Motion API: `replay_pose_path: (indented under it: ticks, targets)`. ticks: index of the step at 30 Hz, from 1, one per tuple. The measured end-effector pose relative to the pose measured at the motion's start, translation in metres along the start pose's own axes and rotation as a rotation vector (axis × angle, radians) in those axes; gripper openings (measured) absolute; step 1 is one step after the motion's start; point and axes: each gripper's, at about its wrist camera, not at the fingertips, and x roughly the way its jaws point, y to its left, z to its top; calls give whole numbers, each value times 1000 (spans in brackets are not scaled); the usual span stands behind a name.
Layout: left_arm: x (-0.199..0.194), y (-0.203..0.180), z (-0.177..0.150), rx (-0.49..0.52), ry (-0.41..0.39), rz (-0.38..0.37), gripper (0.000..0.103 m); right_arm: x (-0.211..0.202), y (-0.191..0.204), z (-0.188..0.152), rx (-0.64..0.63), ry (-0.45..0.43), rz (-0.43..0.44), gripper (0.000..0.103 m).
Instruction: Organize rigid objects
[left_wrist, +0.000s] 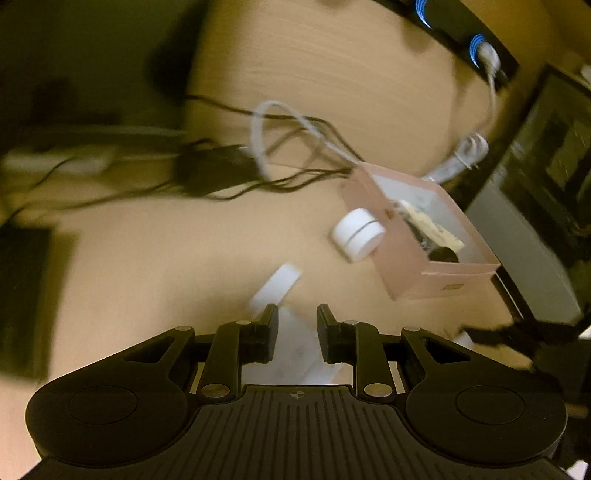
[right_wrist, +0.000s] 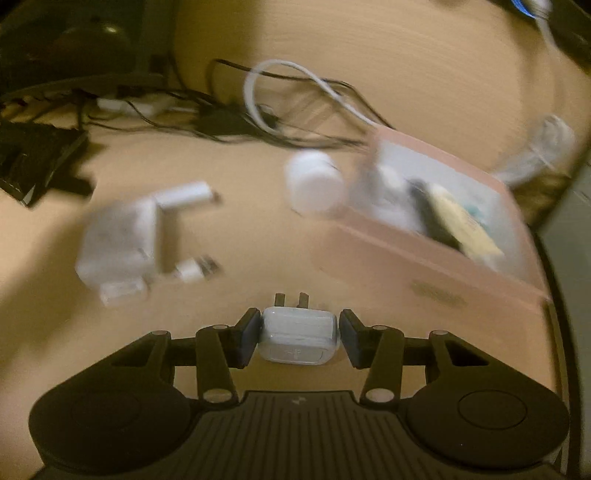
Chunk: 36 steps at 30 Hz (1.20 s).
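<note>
Looking along the left gripper (left_wrist: 297, 325), its jaws stand apart over a blurred white adapter (left_wrist: 291, 347), grip uncertain; the pink box (left_wrist: 424, 258) lies ahead to the right. In the right wrist view, the right gripper (right_wrist: 298, 332) brackets a white plug (right_wrist: 298, 334), the pads seemingly touching its sides; I would confirm a square clamp before carrying it to the box.

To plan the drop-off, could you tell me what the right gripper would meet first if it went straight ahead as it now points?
Probably bare table: the right gripper aims between the white jar and pink box; blur hides depth.
</note>
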Motion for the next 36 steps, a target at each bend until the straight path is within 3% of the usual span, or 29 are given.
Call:
replay_pose_path:
  ticks: [4, 7, 10, 12, 14, 16, 17, 19, 23, 26, 31, 35, 36]
  targets:
    - [38, -24, 29, 108, 31, -77, 26, -12, -26, -20, 54, 17, -73, 47]
    - [59, -41, 46, 160, 31, -49, 26, -23, -42, -34, 88, 2, -116, 47]
    - [82, -63, 61, 320, 40, -75, 27, -36, -55, -44, 109, -19, -130, 47]
    - [96, -68, 73, 355, 43, -55, 30, -38, -62, -50, 124, -19, -129, 47]
    - [105, -57, 86, 257, 38, -25, 27, -39, -69, -54, 141, -19, -81, 48]
    - [108, -45, 92, 128, 34, -7, 27, -44, -71, -56, 143, -40, -42, 59]
    - [105, -41, 89, 98, 31, -14, 27, -47, -70, -55, 132, -63, -44, 65]
    - [94, -36, 76, 67, 25, -22, 27, -55, -67, -45, 97, -123, -34, 66]
    - [61, -23, 34, -21, 22, -29, 27, -51, -49, 6, -81, -202, -38, 69]
    - [36, -16, 5, -84, 8, -32, 27, -30, -30, 52, -214, -211, -1, 69]
    - [-1, -8, -46, -160, 32, -65, 27, 42, 14, 97, -416, -117, 2, 68]
    - [-22, 8, -74, -248, 27, -37, 27, 90, 27, 117, -446, -14, -44, 68]
    - [-26, 13, -78, -269, 20, -25, 27, 99, 29, 120, -453, 4, -59, 62]
